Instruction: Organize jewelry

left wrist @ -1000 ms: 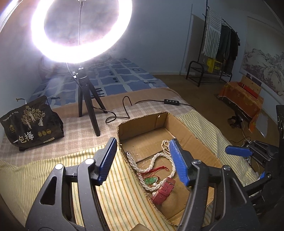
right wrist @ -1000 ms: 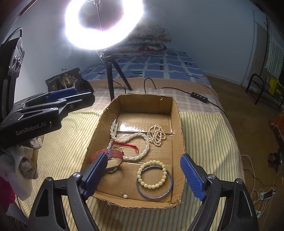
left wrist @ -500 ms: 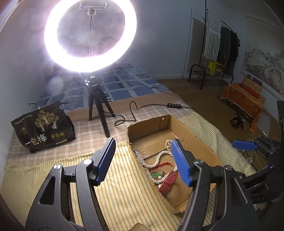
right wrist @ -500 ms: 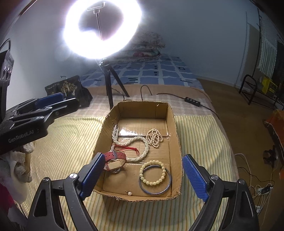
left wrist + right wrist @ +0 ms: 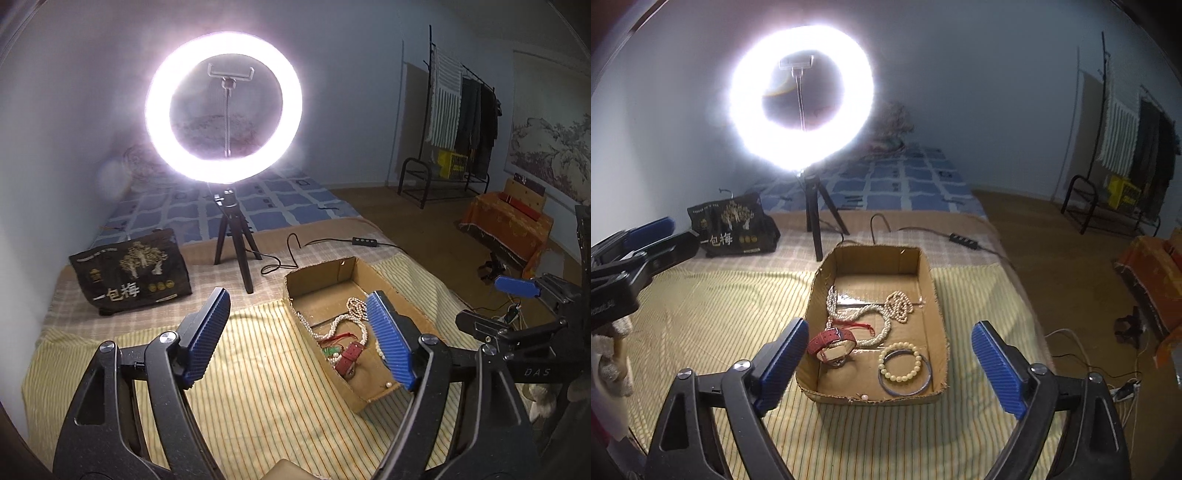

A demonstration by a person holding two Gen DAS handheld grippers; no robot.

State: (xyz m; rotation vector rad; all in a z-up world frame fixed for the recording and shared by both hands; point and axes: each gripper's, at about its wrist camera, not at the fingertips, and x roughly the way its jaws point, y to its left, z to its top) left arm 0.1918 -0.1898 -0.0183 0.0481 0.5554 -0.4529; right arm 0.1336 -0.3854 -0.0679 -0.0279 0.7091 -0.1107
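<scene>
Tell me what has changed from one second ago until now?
Both grippers pulled up and back from the cardboard box; the left gripper and right gripper are opening their jaws, with nothing between them. The jewelry, including the pearl necklace and red watch, stayed in place.

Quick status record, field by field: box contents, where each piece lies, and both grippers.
container: cardboard box on striped cloth
far half: pearl necklace heaped, red cord across it
near left: red-strap watch
near right: bead bracelet lying inside blue bangle
near wall: loose pearl
left gripper: jaws opening, nothing between
right gripper: jaws opening, nothing held, above the box
</scene>
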